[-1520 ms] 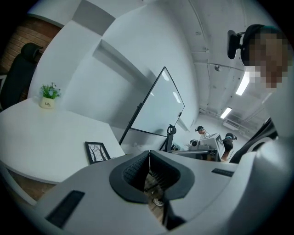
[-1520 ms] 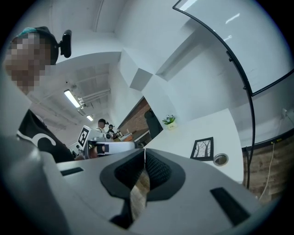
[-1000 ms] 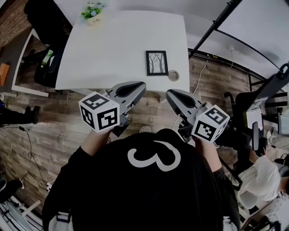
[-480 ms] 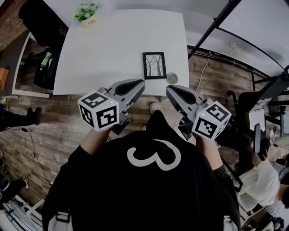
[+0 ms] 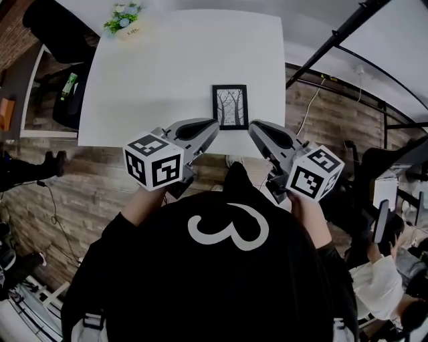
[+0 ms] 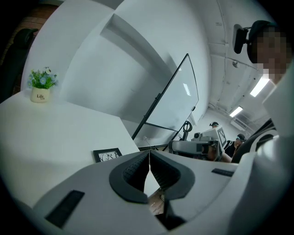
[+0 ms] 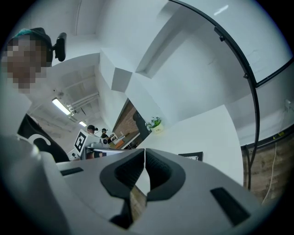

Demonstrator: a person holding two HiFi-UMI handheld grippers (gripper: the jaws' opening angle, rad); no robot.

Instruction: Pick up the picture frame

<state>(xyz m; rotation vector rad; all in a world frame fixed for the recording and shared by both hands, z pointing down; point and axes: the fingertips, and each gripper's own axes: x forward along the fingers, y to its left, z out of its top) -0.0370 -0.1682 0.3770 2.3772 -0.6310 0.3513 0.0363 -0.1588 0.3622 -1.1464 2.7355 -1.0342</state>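
The picture frame (image 5: 230, 106) is black with a tree drawing and lies flat near the front edge of the white table (image 5: 167, 67). My left gripper (image 5: 212, 125) is shut and empty, its tips at the table edge just left of the frame's near end. My right gripper (image 5: 254, 127) is also shut and empty, just right of the frame's near corner. In the left gripper view the frame (image 6: 107, 154) lies left of the closed tips (image 6: 149, 153). In the right gripper view the frame (image 7: 190, 156) shows right of the closed tips (image 7: 144, 150).
A small potted plant (image 5: 125, 20) stands at the table's far left corner. A black slanted pole (image 5: 341, 33) of a whiteboard stand rises at the right. A dark chair (image 5: 67, 100) sits left of the table. Other people (image 5: 381, 287) are at the lower right.
Both grippers have moved forward to the table's front edge, either side of the frame's near end. The small ring beside the frame no longer shows.
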